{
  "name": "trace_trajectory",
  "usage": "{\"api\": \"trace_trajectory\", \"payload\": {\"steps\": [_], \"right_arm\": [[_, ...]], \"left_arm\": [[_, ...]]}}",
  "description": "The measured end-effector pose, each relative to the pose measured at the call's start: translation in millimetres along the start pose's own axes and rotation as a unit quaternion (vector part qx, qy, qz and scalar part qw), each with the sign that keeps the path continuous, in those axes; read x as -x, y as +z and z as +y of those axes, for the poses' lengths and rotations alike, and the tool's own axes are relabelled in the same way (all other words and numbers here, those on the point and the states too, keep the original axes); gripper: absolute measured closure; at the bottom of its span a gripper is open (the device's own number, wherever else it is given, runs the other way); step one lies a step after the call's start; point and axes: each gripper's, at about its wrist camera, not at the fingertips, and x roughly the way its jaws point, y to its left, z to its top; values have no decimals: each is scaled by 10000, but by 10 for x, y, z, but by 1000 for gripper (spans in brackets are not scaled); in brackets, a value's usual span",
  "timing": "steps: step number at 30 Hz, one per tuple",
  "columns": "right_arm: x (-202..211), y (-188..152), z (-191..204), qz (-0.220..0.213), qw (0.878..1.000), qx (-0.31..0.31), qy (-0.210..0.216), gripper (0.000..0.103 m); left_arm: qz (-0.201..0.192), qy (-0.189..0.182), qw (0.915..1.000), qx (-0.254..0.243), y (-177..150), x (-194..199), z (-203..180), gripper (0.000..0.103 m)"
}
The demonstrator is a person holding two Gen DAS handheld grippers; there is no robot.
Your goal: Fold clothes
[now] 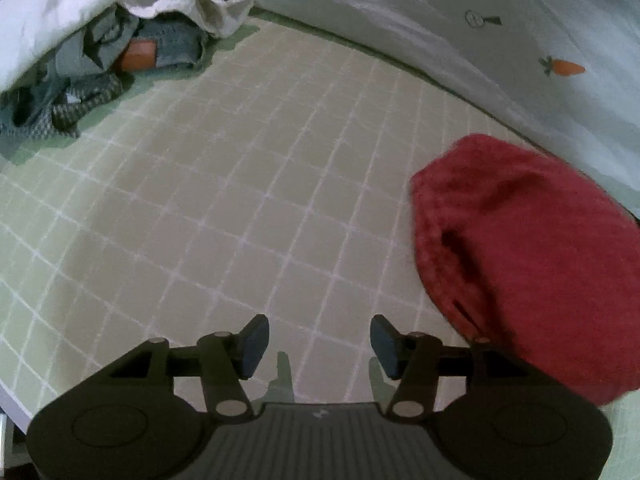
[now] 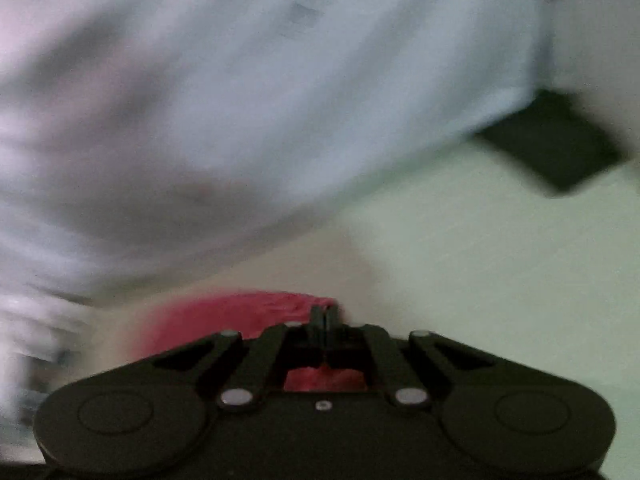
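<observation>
A red garment [image 1: 532,256] lies bunched on the green checked sheet [image 1: 248,184] at the right of the left wrist view. My left gripper [image 1: 319,346] is open and empty, just left of the garment and a little above the sheet. In the blurred right wrist view my right gripper [image 2: 324,318] is shut on the edge of the red garment [image 2: 240,314], which shows under and behind the fingers. A pile of unfolded clothes [image 1: 132,40], denim and white pieces, lies at the far left.
A white quilt [image 1: 460,20] with a carrot print runs along the back and right of the bed. It fills the upper part of the right wrist view [image 2: 240,100]. A dark flat object [image 2: 556,144] lies at the right on the sheet.
</observation>
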Motion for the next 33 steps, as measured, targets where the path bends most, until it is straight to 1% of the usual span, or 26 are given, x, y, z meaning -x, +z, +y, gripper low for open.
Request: {"api": "trace_trajectory", "payload": {"steps": [1,2,3,4,5,9,10,11,12,15,19,23,24,25,26,27,28,29,30,31,32,33], "right_arm": [[-20,-51,-98,99,9998,-43,-143,94],[-35,-104,-196,199,9995,-105,-244,79],[-51,-158,-294,298,9988,-167,-344,61],[-66,-211,-392,398,9980,-229,-445,55],[-84,-264,-443,497,9974,-230,-459,51],[-150,-470,-560,841,9949,-146,-543,42],[-166,-506,-588,890,9944,-126,-562,41],[-182,-542,-616,940,9938,-106,-580,38],[-186,-557,-660,957,9937,-169,-551,34],[-198,-559,-734,964,9933,-411,-483,30],[-263,-560,-772,851,9934,-575,-519,28],[-353,-570,-777,837,9920,-780,-540,27],[-374,-575,-781,844,9914,-840,-538,27],[-391,-578,-785,876,9905,-928,-513,27],[-408,-582,-789,910,9894,-1019,-486,27],[-419,-585,-792,949,9883,-1107,-440,27],[-426,-597,-788,984,9873,-1182,-391,27],[-432,-603,-784,1019,9865,-1231,-348,27],[-435,-608,-777,1045,9860,-1258,-325,30],[-435,-613,-765,1059,9859,-1265,-282,34],[-434,-615,-752,1068,9860,-1265,-219,52],[-425,-596,-729,1070,9863,-1245,-134,78]], "left_arm": [[27,-15,10000,-18,-48,-7,-26,44],[41,-34,10000,-47,-95,-10,-64,43],[41,-62,9999,-81,-145,-10,-108,38],[37,-93,9999,-115,-189,-10,-151,34],[38,-126,9998,-145,-224,-14,-189,34],[99,-290,9990,-316,-331,-78,-398,34],[105,-324,9987,-369,-347,-98,-459,34],[102,-373,9984,-415,-350,-120,-518,34],[90,-436,9980,-454,-341,-144,-573,34],[47,-617,9965,-567,-312,-217,-742,34],[-32,-796,9941,-731,-251,-346,-975,35],[20,-952,9916,-875,-211,-517,-1184,37],[48,-990,9914,-860,-202,-555,-1214,43],[85,-1032,9912,-828,-188,-591,-1233,50],[123,-1073,9910,-796,-175,-626,-1253,54],[165,-1126,9907,-750,-160,-656,-1265,68],[212,-1189,9903,-693,-144,-681,-1269,85],[235,-1229,9900,-654,-131,-699,-1270,89],[234,-1244,9899,-633,-121,-711,-1267,92],[234,-1260,9899,-613,-110,-724,-1264,97],[233,-1280,9898,-577,-100,-727,-1255,98],[200,-1284,9900,-543,-84,-703,-1223,99]]}}
